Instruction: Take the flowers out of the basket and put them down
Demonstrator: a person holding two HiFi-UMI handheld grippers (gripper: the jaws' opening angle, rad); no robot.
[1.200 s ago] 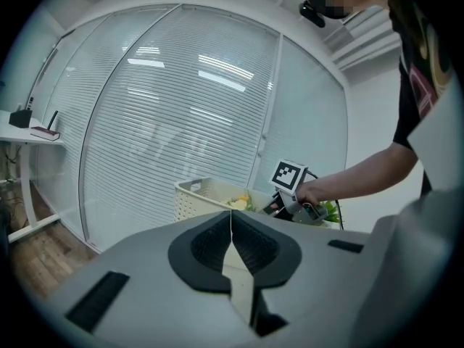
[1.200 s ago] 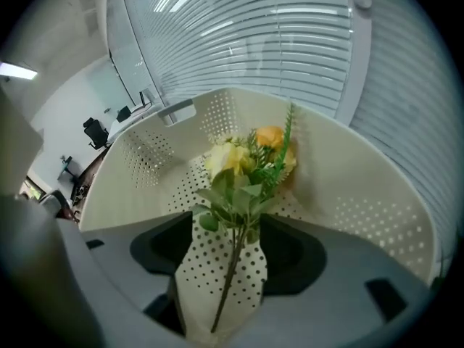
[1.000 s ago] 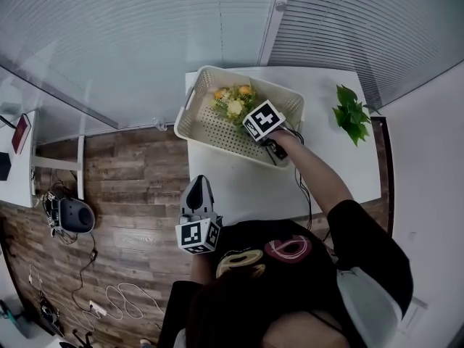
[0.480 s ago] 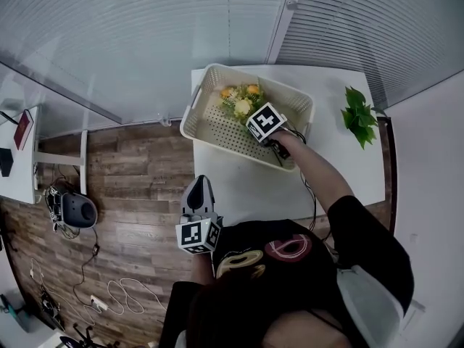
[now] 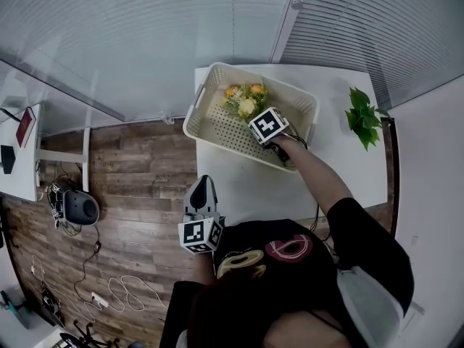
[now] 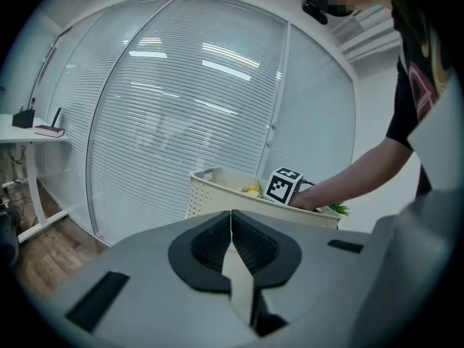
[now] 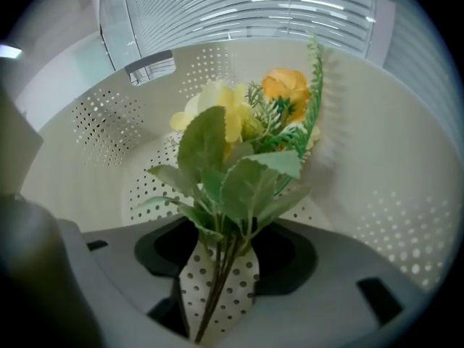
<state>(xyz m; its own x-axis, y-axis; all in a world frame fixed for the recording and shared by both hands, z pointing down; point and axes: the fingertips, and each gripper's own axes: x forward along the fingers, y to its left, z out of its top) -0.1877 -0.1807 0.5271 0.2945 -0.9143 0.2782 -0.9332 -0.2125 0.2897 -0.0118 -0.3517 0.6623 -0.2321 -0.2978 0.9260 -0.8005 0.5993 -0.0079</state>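
The right gripper (image 7: 221, 241) has eased a little lower into the basket (image 5: 217, 125) since a second ago, and its jaws have just been closing in on the flower stems (image 7: 217, 281), though perforated floor still shows either side of them, so the pads are not yet pressing.

Only the head view shows the white table (image 5: 239, 187), with the basket tilted at its far left corner and a loose green sprig (image 5: 362, 114) lying well apart at the right. There the marker cube hides the right jaws. The right gripper view alone shows the flowers (image 7: 246, 122), yellow and orange blooms over green leaves, lying inside the basket.

The left gripper (image 6: 232, 220) hangs off the table's near edge, its jaws pressed together on nothing.
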